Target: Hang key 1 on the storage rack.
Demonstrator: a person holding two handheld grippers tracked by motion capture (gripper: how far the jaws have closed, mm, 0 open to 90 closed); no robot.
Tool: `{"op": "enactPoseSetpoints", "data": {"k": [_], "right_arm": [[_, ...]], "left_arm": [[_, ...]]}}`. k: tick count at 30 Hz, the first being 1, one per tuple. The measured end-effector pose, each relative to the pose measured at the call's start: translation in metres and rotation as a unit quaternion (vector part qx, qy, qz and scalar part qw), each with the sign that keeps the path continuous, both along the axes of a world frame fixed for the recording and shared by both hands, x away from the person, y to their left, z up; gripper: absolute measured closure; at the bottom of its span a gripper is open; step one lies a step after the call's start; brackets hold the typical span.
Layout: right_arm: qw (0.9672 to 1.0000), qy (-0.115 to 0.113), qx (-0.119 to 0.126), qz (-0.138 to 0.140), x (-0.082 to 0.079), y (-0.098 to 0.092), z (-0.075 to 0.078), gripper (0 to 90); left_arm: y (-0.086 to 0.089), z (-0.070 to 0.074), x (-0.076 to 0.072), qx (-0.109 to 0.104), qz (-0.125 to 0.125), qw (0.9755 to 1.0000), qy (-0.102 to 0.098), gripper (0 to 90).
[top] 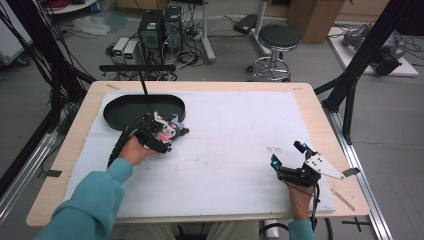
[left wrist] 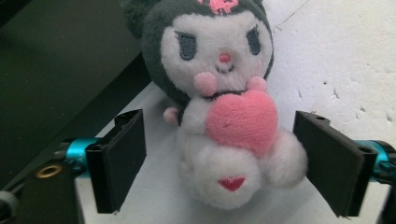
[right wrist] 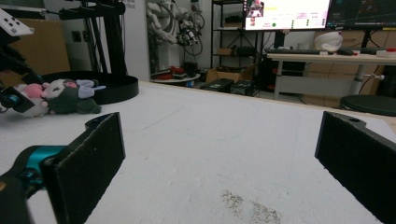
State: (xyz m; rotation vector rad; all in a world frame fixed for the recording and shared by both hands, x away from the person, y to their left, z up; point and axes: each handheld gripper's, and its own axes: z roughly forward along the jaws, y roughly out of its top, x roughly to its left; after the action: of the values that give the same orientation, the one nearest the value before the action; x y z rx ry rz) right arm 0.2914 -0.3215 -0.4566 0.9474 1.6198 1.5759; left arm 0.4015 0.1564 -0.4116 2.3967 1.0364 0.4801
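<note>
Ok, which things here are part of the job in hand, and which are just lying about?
In the job:
plush toy, lying between the left gripper's open jaws
black oval tray beside it

Lying about:
right gripper, open over bare white mat
stool
computer towers on the floor

The plush (left wrist: 224, 116) is soft, fuzzy cloth: white pile on the body, dark grey on the hood, a pink felted heart with stitched features. The left tongs (left wrist: 219, 163) carry matt black pads, faintly grainy, on glossy teal anodised metal with a brass-coloured fitting. The right tongs (right wrist: 224, 172) have the same dull black pads and teal metal. The counter (top: 65, 150) shows pale, smooth wood at its edge, covered by a white mat (top: 235, 125) that looks rough and pitted, with a few smudges. The tray (top: 125, 112) is black, smooth, faintly sheened plastic.
</note>
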Motion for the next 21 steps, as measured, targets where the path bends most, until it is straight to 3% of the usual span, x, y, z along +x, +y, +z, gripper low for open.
{"op": "enactPoseSetpoints", "data": {"k": [7,11,21], "right_arm": [[1.0000,0.000,0.003,0.001,0.0001,0.0001,0.0000,0.7],[1.0000,0.000,0.002,0.001,0.0001,-0.0001,0.0000,0.7],[1.0000,0.000,0.003,0.001,0.0001,0.0000,0.0000,0.7]], "left_arm": [[-0.0023,-0.0035,0.0004,0.020,-0.004,0.9998,0.003,22.6],[-0.0019,-0.0043,0.0014,0.018,-0.002,0.9998,0.010,26.3],[-0.0062,-0.0062,-0.0006,0.031,0.001,0.9992,0.024,43.2]]}}
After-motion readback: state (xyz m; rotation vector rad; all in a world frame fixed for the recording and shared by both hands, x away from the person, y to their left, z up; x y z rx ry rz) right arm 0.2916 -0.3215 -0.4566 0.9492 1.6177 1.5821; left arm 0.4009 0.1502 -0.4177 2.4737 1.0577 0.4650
